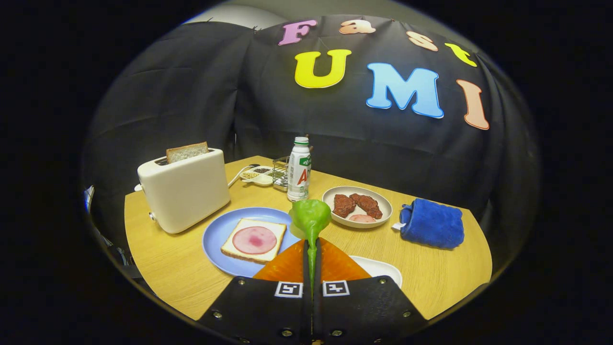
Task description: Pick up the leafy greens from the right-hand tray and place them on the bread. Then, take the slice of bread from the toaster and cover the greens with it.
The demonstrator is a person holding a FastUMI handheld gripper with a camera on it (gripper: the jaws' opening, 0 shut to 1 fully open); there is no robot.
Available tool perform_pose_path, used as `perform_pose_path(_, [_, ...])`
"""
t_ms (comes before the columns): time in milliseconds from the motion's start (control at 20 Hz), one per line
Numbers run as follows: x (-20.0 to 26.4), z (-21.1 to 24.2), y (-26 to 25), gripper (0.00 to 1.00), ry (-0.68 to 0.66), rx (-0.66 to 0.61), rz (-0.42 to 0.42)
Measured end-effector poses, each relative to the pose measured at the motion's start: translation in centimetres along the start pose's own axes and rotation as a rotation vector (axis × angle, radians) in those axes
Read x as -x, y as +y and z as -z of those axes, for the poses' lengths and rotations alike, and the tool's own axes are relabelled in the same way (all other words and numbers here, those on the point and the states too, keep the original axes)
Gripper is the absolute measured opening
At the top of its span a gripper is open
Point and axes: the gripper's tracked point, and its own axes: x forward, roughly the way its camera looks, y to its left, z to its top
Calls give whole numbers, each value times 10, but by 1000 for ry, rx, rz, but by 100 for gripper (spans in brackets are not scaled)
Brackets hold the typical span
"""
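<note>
Between the fingers of the tool (311, 261) the leafy greens (310, 218) are clamped by the stem, their long axis running straight ahead along the fingers with the ruffled leaf end pointing forward, raised off the tabletop (182, 273). Ahead and left lies the bread (254, 239) with ham on the blue plate (218, 230), bare of greens. Placing them seems left, as does the slice (187, 151) standing in the toaster (184, 191) beyond.

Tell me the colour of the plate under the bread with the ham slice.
Light blue plate, clearest in the gripper view, left of the leafy greens pinched in the jaws.
</note>
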Motion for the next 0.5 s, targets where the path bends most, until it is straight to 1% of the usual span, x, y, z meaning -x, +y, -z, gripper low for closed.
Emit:
perform_pose_path(150, [-6, -3, 14, 1, -3, -16, -6])
perform_pose_path(500, [-25, -11, 56, 1, 0, -35, -60])
